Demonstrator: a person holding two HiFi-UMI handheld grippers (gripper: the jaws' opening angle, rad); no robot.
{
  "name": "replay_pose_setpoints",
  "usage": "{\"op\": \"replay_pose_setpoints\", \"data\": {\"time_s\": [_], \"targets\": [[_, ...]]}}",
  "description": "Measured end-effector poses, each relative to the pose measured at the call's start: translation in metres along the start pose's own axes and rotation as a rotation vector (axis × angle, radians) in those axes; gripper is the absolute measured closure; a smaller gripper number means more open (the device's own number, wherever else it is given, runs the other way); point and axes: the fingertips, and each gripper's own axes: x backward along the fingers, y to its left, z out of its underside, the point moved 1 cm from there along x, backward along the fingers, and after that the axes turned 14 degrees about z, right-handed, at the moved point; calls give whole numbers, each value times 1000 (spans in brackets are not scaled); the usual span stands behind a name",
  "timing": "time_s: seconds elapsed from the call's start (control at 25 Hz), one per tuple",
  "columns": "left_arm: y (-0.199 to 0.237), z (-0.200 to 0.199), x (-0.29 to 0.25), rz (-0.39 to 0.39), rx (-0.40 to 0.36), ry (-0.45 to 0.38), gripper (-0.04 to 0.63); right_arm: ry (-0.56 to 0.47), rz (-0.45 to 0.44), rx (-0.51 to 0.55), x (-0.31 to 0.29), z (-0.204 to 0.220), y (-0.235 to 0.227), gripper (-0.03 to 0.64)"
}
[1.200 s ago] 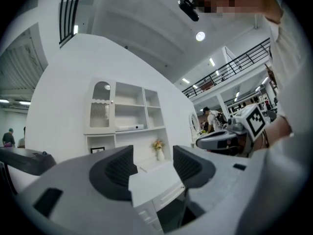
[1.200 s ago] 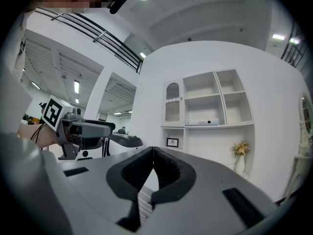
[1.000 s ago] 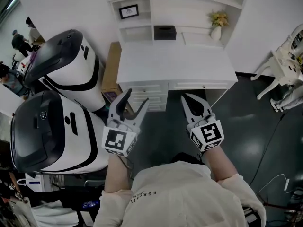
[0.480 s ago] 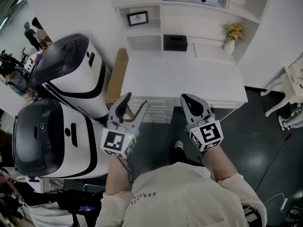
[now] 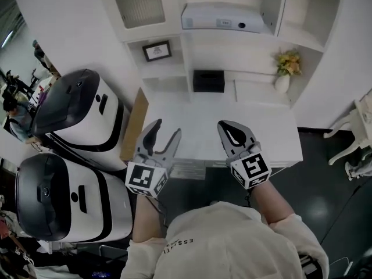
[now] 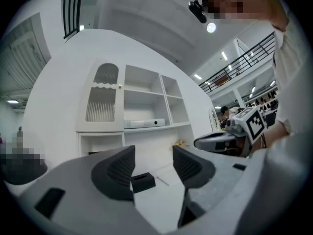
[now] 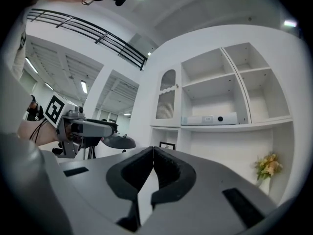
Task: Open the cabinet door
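The cabinet door is a white panel with a slatted insert at the upper left of the white shelf unit. It also shows as the door in the left gripper view and the door in the right gripper view. My left gripper hovers open and empty over the front left of the white desk, well short of the door. My right gripper is held beside it, shut on nothing. In their own views the left gripper shows a wide gap, while the right gripper has its pads touching.
A projector lies on a shelf, with a picture frame, a black tissue box and a flower vase below. Two large white-and-black machines stand at the left, beside a brown board. People stand far left.
The view has lifted, so the upper shelves and the cabinet door have come into sight. Both grippers now hang over the desk top rather than its drawers. Neither gripper's state has changed.
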Motion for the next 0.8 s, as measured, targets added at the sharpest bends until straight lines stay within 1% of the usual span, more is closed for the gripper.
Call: {"op": "replay_pose_setpoints", "data": {"time_s": [0.2, 0.32, 0.44, 0.64, 0.8], "targets": [[25, -3, -57, 7, -25, 12, 360, -16, 6, -1, -43, -3, -44, 601], [50, -6, -82, 6, -51, 17, 360, -31, 8, 7, -69, -8, -58, 601], [79, -16, -107, 7, -84, 4, 362, -43, 14, 17, -98, -15, -68, 601], [135, -42, -145, 25, -151, -26, 362, -63, 34, 12, -151, -33, -84, 601], [179, -76, -166, 27, -200, -65, 362, -89, 48, 27, -188, -53, -90, 601]]}}
